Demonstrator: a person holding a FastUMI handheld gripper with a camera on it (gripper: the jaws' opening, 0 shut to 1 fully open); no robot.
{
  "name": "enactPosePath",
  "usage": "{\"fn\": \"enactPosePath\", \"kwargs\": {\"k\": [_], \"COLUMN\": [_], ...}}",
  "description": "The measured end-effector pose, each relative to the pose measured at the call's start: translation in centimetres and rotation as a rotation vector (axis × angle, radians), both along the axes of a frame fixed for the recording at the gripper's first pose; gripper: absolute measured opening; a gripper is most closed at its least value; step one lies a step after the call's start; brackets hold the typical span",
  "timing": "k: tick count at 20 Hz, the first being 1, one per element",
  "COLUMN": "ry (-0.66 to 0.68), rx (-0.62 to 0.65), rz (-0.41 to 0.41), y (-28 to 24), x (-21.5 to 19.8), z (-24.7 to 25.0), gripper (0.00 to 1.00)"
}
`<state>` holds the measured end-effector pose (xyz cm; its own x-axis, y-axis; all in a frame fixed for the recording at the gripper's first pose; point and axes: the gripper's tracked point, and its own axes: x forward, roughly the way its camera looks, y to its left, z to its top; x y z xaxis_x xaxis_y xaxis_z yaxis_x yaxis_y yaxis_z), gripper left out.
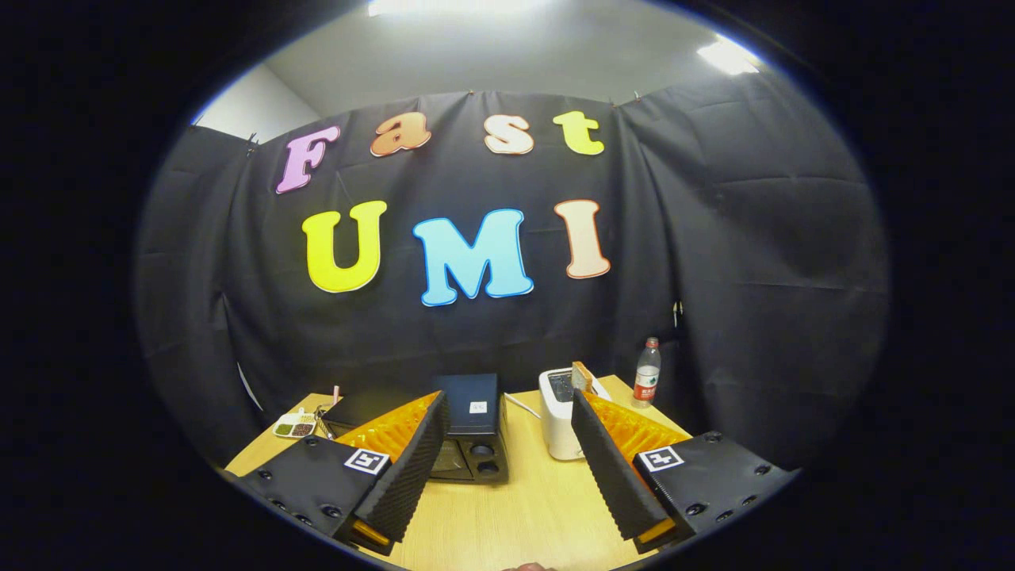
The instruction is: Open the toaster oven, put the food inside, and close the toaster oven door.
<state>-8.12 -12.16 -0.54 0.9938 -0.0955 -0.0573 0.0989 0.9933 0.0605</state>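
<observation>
Frankly, my gripper (507,412) is spread, empty; its finger (412,468) hides half the toaster oven (472,440), door unclear.

A white slot toaster (557,420) stands on the pale wooden table (523,507); a clear plastic bottle (647,373) behind; a small divided dish (295,427) far left.
</observation>
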Motion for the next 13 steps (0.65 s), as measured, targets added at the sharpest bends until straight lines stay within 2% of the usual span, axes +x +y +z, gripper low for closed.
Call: {"fn": "enactPosePath", "kwargs": {"k": [3,13], "ry": [-0.003,0.008], "rx": [-0.006,-0.006], "rz": [-0.01,0.062], "y": [-0.9,2.3], "x": [-0.6,0.0], "z": [-0.2,0.0], "gripper": [0.98,0.98]}}
